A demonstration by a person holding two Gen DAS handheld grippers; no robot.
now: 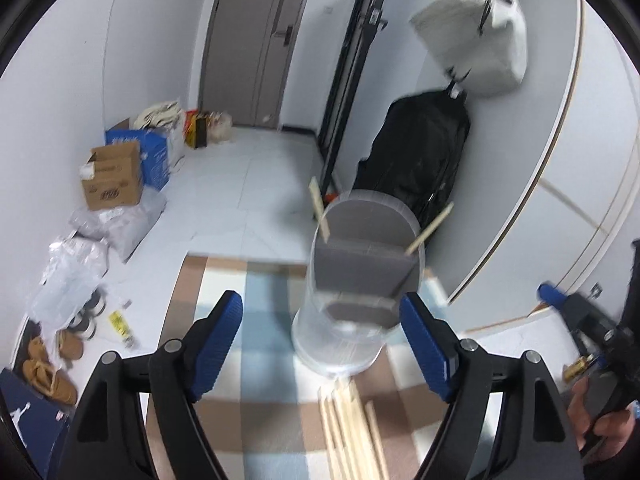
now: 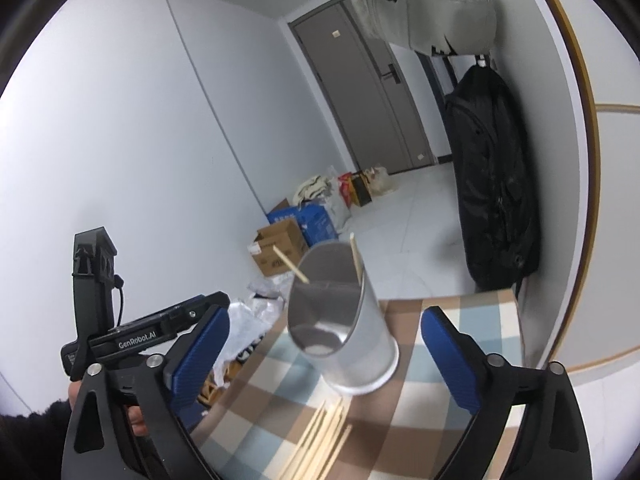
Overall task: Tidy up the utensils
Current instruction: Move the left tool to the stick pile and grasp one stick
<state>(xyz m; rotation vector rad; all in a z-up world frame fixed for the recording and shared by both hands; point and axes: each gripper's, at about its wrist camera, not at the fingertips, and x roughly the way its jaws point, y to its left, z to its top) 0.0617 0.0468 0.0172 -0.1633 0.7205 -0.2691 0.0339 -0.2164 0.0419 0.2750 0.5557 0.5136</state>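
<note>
Nearest the cameras, a bundle of pale wooden chopsticks (image 1: 352,428) lies flat on the checked blue, brown and white worktop (image 1: 264,432), just below the space between the left claw (image 1: 322,344), whose blue-padded fingers stand wide apart and hold nothing. The right claw (image 2: 326,354) is likewise spread apart and empty, the same sticks (image 2: 320,440) lying beneath it. Just beyond the bundle stands a clear plastic cylindrical holder with a grey divider (image 1: 360,280), ahead of both claws and touching neither. Two chopsticks (image 2: 356,256) lean out of its top. Farther off, a brown cardboard box (image 1: 114,178) sits on the floor.
</note>
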